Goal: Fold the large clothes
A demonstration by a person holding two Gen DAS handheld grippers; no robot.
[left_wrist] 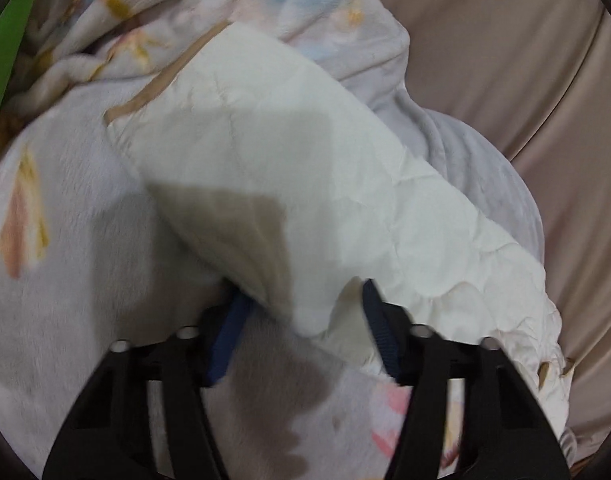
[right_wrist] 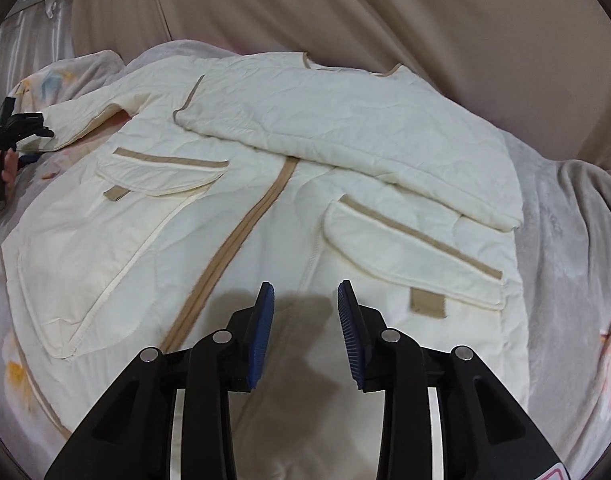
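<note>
Cream jacket lies flat; its unfolded sleeve reaches away from the left gripper, whose jaws loosely straddle the cuff. The right gripper hovers open, holding nothing.

Cream quilted jacket with tan trim lies front-up, flat; one sleeve folded across its chest.

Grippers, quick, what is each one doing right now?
Left gripper: jaws around the cream quilted jacket's sleeve; grip cannot be told.
Right gripper: open, empty, above the jacket.
</note>
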